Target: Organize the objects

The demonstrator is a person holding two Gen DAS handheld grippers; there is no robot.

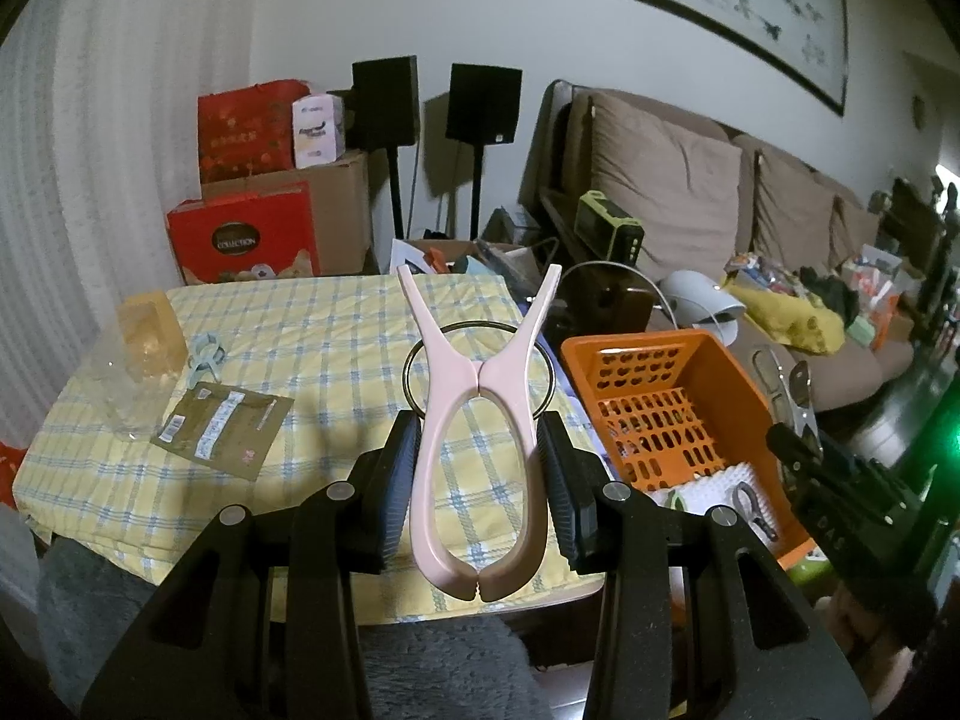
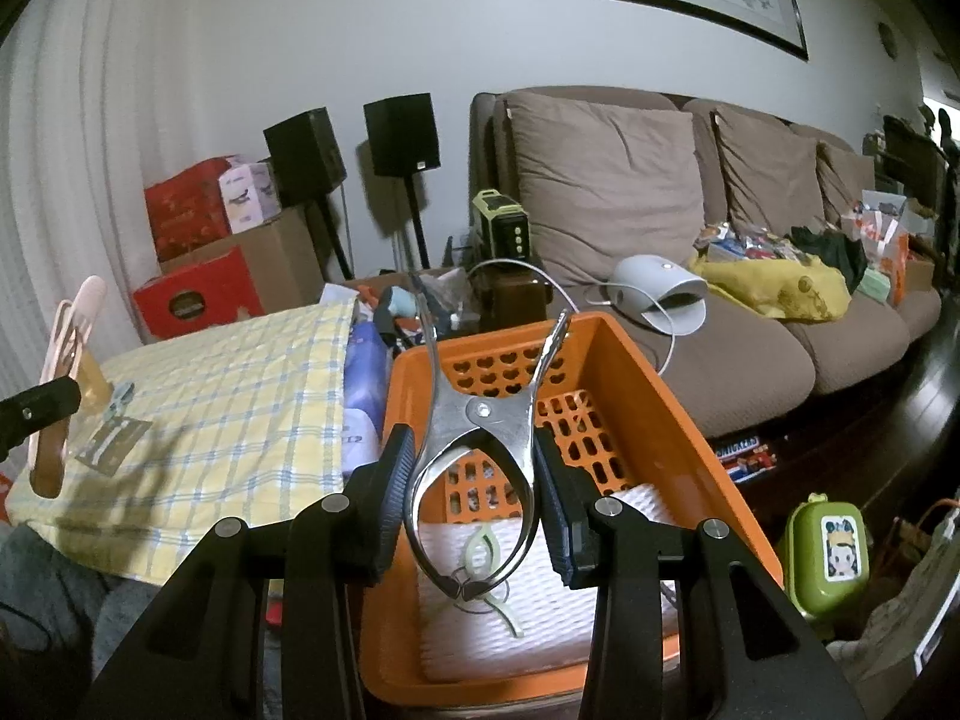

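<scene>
Two clips gripped: pink clip (image 1: 474, 450), metal clip (image 2: 474, 468); basket (image 2: 660, 396) contents partly hidden.

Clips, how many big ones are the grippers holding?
2: pink clip in the left hand-held gripper above the table; metal clip in the right hand-held gripper over the orange basket.

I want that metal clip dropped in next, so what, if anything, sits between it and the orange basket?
Nothing visible does. The right gripper holds the metal clip over the open orange basket; below it lie only a white mat and a small green clip.
</scene>
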